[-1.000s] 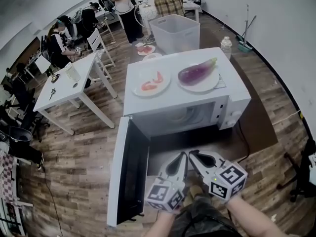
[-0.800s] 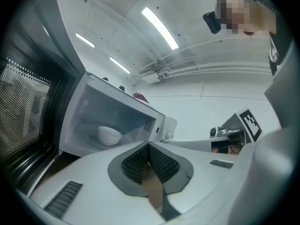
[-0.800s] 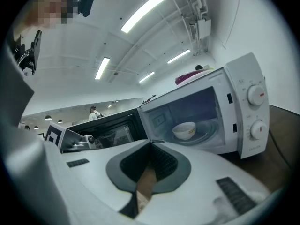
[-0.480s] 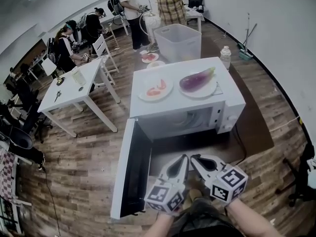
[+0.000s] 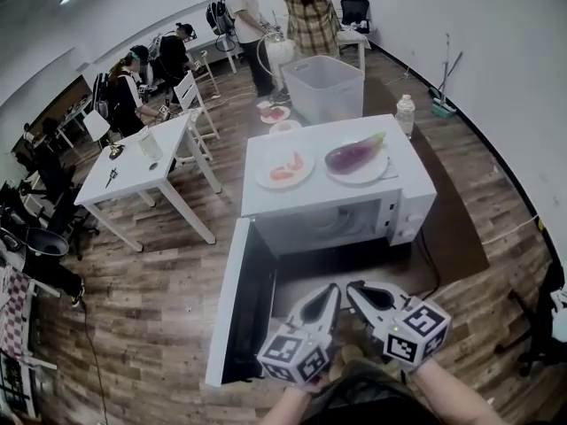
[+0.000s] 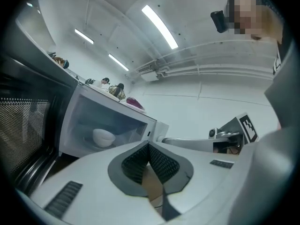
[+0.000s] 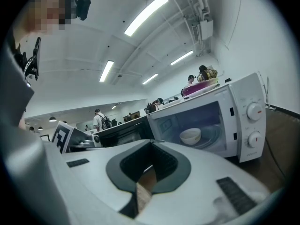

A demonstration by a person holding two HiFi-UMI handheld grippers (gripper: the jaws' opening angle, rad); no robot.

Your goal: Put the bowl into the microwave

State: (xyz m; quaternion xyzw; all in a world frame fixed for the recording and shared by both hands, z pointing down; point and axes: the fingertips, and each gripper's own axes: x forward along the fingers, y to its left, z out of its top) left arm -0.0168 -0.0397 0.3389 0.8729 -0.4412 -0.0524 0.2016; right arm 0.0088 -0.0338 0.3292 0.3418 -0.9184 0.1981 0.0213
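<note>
The bowl (image 7: 190, 136) sits inside the microwave (image 5: 416, 211), and its door (image 5: 237, 308) hangs open. The left tongs (image 5: 331, 289) and right tongs (image 5: 352, 287) are both pressed together and empty. A hard shove on the door could shake the eggplant (image 5: 354, 156) off the top.

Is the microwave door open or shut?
Open. The door stands swung out at the left of the microwave, and the white bowl sits in plain sight inside.
</note>
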